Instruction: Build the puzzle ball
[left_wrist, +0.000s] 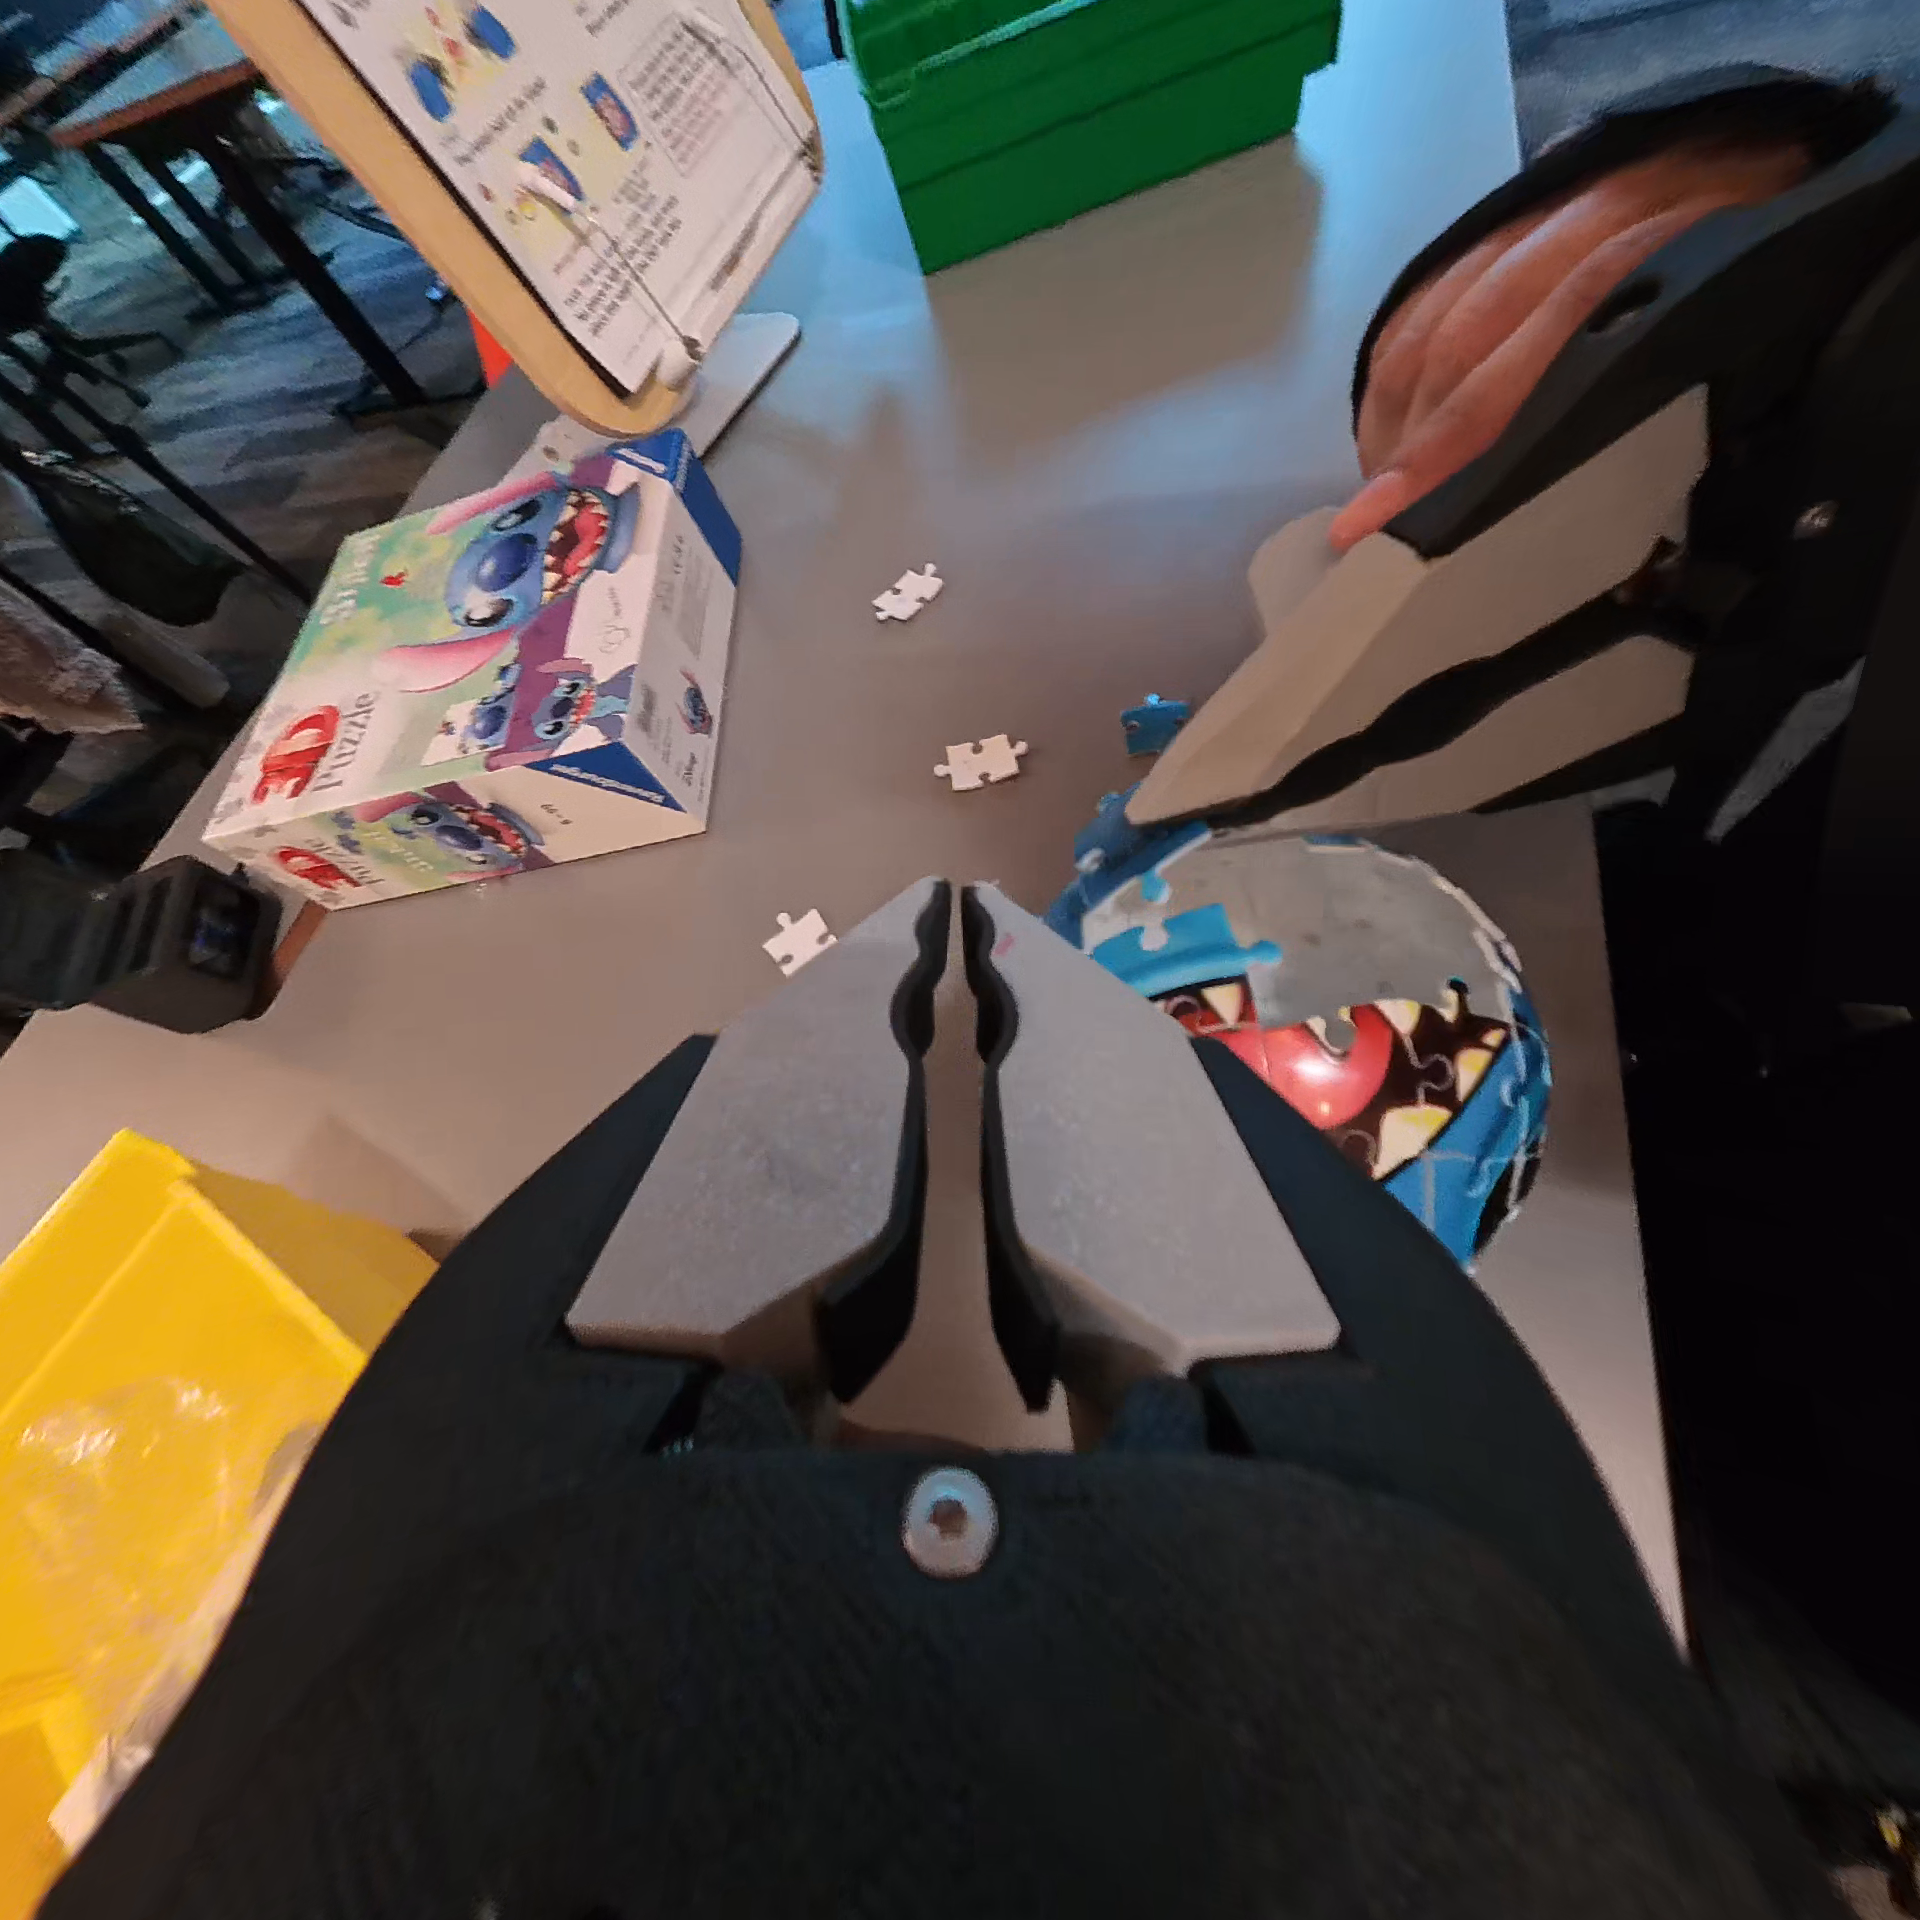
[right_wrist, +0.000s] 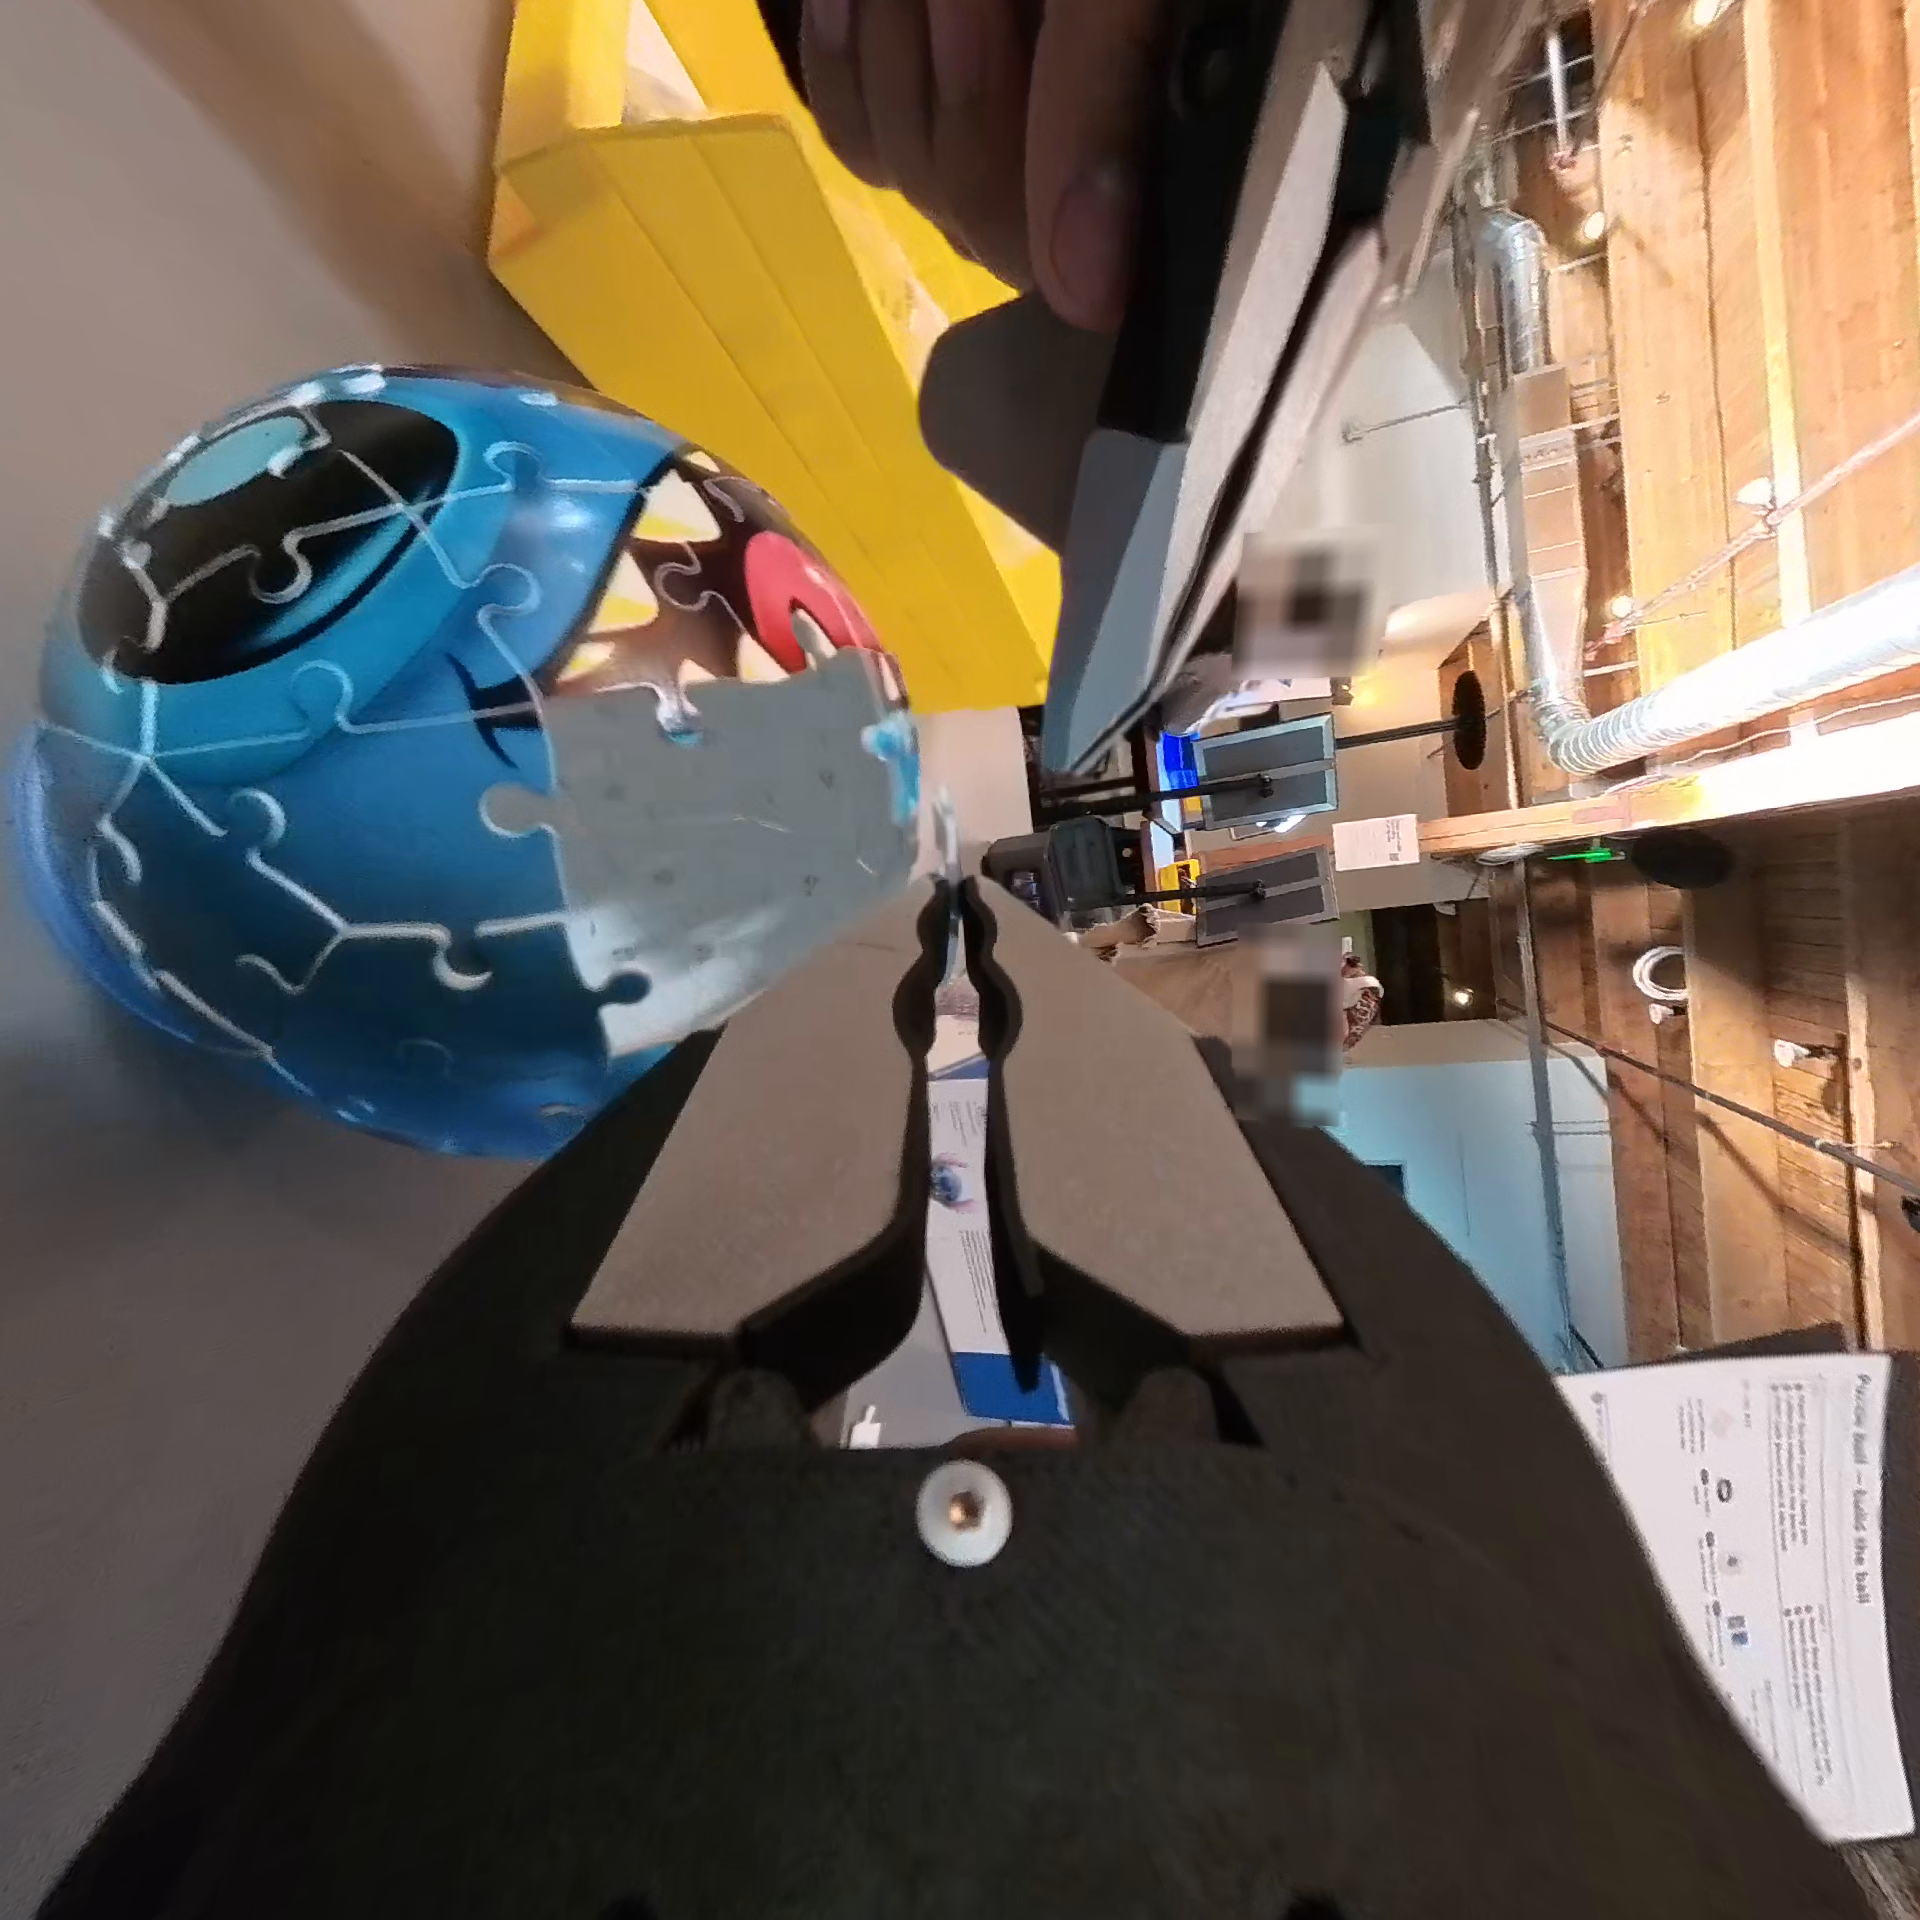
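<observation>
Puzzle ball (left_wrist: 1351, 1029): blue, partly assembled, being kept on the grey tabletop (left_wrist: 1039, 436); a grey unfilled patch is being shown on its upper side beside a printed toothed mouth.

Right gripper (left_wrist: 1174, 816): its fingers are being held closed on a thin blue puzzle piece (right_wrist: 948, 883), edge-on in the right wrist view, with the tips at the ball's upper rim.

Left gripper (left_wrist: 956, 894): its fingers are being held closed with nothing seen between them, just beside the ball.

Loose pieces (left_wrist: 980, 762): three white-backed and one blue are being left scattered on the tabletop beyond the ball.

Puzzle box (left_wrist: 488, 686): being kept farther left.

Instruction sheet (left_wrist: 582, 156): being propped on a stand behind the box.

Yellow bin (left_wrist: 156, 1351) and green bin (left_wrist: 1081, 114): being kept at the near left and far edge.
</observation>
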